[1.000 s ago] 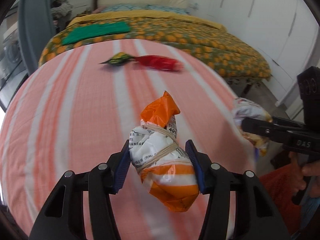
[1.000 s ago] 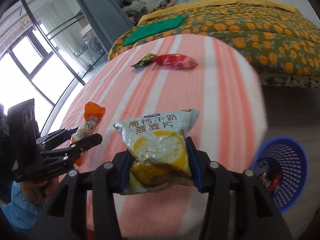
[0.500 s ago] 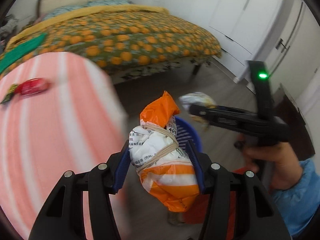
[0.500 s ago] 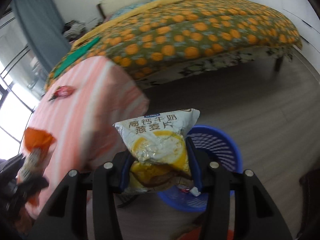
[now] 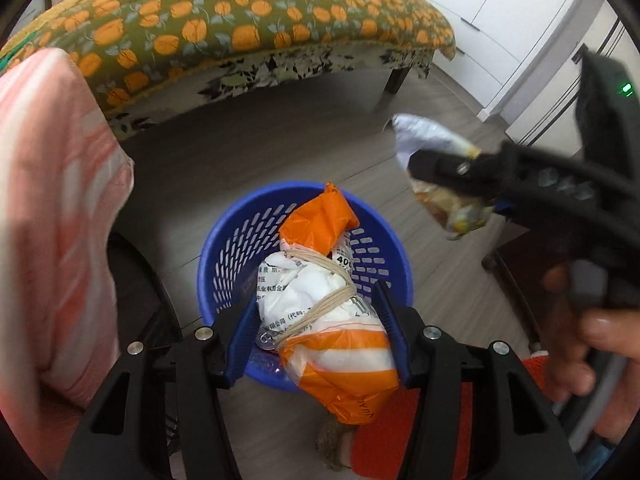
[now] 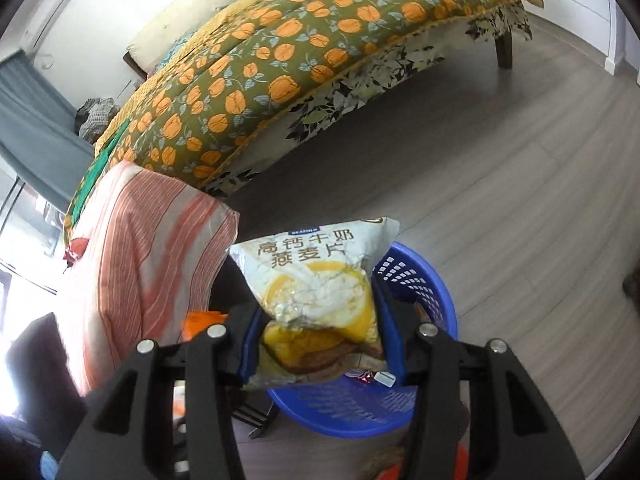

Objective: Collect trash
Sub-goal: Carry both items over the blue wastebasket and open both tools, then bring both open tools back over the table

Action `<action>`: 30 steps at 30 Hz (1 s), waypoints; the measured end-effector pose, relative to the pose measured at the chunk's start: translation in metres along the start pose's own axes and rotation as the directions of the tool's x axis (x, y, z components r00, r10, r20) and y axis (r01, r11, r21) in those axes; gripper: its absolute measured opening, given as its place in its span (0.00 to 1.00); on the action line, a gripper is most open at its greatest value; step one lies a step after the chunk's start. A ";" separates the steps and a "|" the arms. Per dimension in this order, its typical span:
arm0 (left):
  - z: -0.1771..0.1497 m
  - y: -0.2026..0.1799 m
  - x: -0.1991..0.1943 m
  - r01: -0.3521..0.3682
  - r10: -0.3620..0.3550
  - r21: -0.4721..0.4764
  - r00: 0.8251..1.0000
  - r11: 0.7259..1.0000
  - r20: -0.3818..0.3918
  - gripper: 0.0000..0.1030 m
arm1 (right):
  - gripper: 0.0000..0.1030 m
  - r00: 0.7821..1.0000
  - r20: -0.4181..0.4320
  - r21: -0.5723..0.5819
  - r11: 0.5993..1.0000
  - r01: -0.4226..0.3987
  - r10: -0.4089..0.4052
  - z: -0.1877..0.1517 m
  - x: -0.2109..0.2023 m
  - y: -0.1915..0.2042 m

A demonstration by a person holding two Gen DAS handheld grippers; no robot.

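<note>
My left gripper (image 5: 316, 332) is shut on an orange and white bag tied with a rubber band (image 5: 324, 304) and holds it directly above the blue basket (image 5: 224, 256) on the floor. My right gripper (image 6: 316, 332) is shut on a white and yellow oat snack packet (image 6: 316, 280) and holds it over the left rim of the basket (image 6: 436, 300). In the left wrist view the right gripper (image 5: 424, 168) with its packet (image 5: 432, 136) hangs to the right of the basket. A red wrapper (image 6: 76, 248) lies on the striped table.
The pink-striped tablecloth (image 5: 48, 216) hangs at the left, close beside the basket. A bed with an orange-flowered cover (image 6: 304, 56) stands behind, over wooden floor (image 6: 500, 168). White cupboards (image 5: 504, 12) line the far right. A dark chair leg (image 6: 256, 412) stands by the basket.
Both grippers have swung from over the striped table to the right and down, and now hold their packets over the blue basket. Both stay shut.
</note>
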State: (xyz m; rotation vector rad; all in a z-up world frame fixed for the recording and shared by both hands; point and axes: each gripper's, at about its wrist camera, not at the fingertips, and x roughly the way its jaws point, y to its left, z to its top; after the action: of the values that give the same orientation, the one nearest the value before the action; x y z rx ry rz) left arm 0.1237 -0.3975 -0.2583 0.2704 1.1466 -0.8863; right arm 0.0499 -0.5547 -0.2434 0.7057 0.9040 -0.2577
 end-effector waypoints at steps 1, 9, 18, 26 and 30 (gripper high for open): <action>0.001 -0.001 0.009 0.002 -0.002 0.007 1.000 1.000 -0.007 0.57 | 0.48 1.000 0.002 0.003 1.000 0.002 -0.002 0.001 0.001 0.001; -0.003 0.011 -0.004 -0.045 0.046 -0.033 0.999 0.998 0.017 0.82 | 0.75 0.996 0.079 0.033 0.999 0.042 -0.045 0.008 -0.013 -0.007; -0.037 0.008 -0.145 -0.030 0.030 -0.004 0.946 1.000 0.323 0.95 | 0.82 0.974 0.182 -0.067 0.986 0.152 -0.138 0.000 -0.030 0.018; -0.093 0.109 -0.215 -0.079 0.123 -0.144 0.936 0.986 0.329 0.95 | 0.82 0.972 0.212 -0.370 0.913 0.173 -0.098 -0.042 -0.026 0.113; -0.117 0.176 -0.236 -0.190 0.242 -0.211 0.934 0.959 0.264 0.95 | 0.82 0.989 0.149 -0.506 0.859 0.078 -0.002 -0.071 -0.014 0.195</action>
State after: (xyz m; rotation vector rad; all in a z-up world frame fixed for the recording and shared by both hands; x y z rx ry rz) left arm 0.1431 -0.1025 -0.1442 0.1099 0.8992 -0.5972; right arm 0.0914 -0.3633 -0.1741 0.1691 0.8014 -0.0931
